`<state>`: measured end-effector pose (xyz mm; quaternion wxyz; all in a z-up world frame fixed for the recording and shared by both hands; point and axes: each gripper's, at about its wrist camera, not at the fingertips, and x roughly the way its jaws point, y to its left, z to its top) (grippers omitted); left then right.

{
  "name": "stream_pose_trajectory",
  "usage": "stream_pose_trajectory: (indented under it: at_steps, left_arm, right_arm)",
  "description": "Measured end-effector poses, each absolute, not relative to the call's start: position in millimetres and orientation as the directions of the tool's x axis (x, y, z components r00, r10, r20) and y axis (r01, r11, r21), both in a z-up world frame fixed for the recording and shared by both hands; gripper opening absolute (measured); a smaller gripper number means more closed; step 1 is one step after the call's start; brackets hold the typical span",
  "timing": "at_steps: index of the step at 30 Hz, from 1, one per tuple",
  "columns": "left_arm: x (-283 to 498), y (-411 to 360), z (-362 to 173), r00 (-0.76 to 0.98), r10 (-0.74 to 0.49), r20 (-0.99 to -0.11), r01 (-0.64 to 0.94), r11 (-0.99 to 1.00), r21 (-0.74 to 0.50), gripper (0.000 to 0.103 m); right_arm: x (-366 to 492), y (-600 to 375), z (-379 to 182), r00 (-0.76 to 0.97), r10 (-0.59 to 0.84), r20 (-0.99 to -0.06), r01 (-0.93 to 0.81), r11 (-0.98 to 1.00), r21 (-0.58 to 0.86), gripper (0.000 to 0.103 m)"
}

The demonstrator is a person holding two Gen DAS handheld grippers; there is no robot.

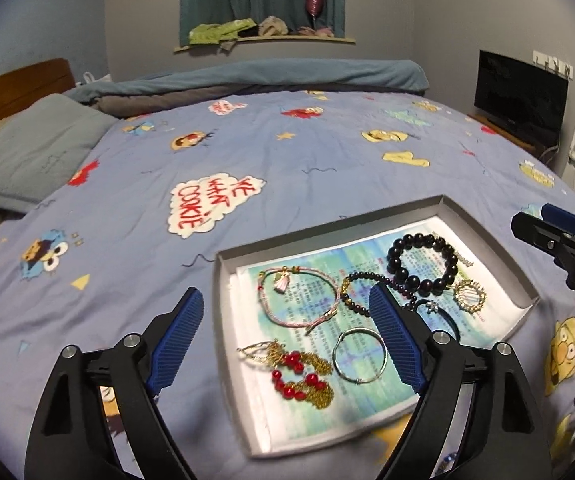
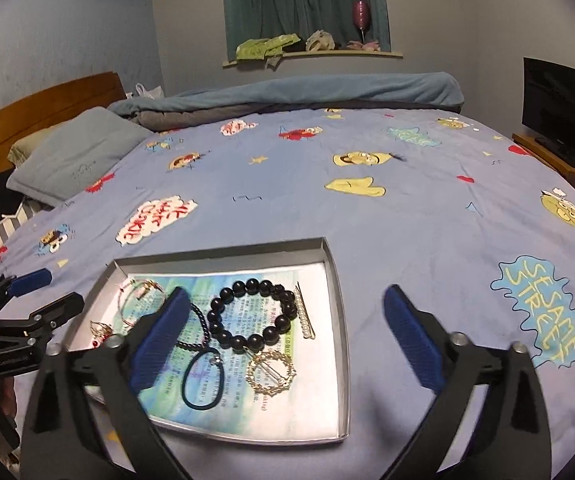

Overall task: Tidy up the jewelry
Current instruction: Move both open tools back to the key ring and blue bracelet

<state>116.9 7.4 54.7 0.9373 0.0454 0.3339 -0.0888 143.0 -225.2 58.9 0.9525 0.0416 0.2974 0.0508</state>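
Observation:
A shallow grey tray point(image 1: 223, 276) point(image 2: 337, 300) lined with a printed sheet lies on the bed. In it lie a big black bead bracelet point(image 1: 421, 260) point(image 2: 255, 312), a pink cord bracelet point(image 1: 299, 298), a silver bangle point(image 1: 360, 356), a gold chain with red beads point(image 1: 303, 376), a round gold brooch point(image 1: 469, 295) point(image 2: 270, 372), a dark hair tie point(image 2: 203, 380) and a pearl pin point(image 2: 305, 314). My left gripper point(image 1: 287, 312) is open and empty above the tray's near left part. My right gripper point(image 2: 287, 312) is open and empty above the tray's right part.
The bed has a blue cartoon-print cover point(image 1: 287, 152) point(image 2: 407, 208). Pillows point(image 1: 35, 152) and a folded blanket point(image 1: 271, 80) lie at its far side. A dark screen point(image 1: 519, 96) stands at the right. A window ledge point(image 2: 311, 54) holds clutter.

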Motion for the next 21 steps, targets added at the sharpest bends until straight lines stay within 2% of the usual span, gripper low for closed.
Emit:
stream_pose_trajectory:
  at_steps: [7, 12, 21]
  left_arm:
    - [83, 23, 54, 0.762, -0.145, -0.631, 0.187, 0.982, 0.0, 0.089]
    - [61, 25, 50, 0.753, -0.123, -0.646, 0.194, 0.98, 0.04, 0.089]
    - [21, 33, 34, 0.733, -0.134, -0.667, 0.208, 0.978, 0.031, 0.089]
  right_arm:
    - [119, -219, 57, 0.806, 0.156, -0.572, -0.098, 0.987, 0.131, 0.098]
    - [100, -215, 52, 0.778, 0.189, -0.599, -0.138, 0.982, 0.131, 0.098]
    - [58, -214, 34, 0.751, 0.219, -0.623, -0.181, 0.975, 0.125, 0.098]
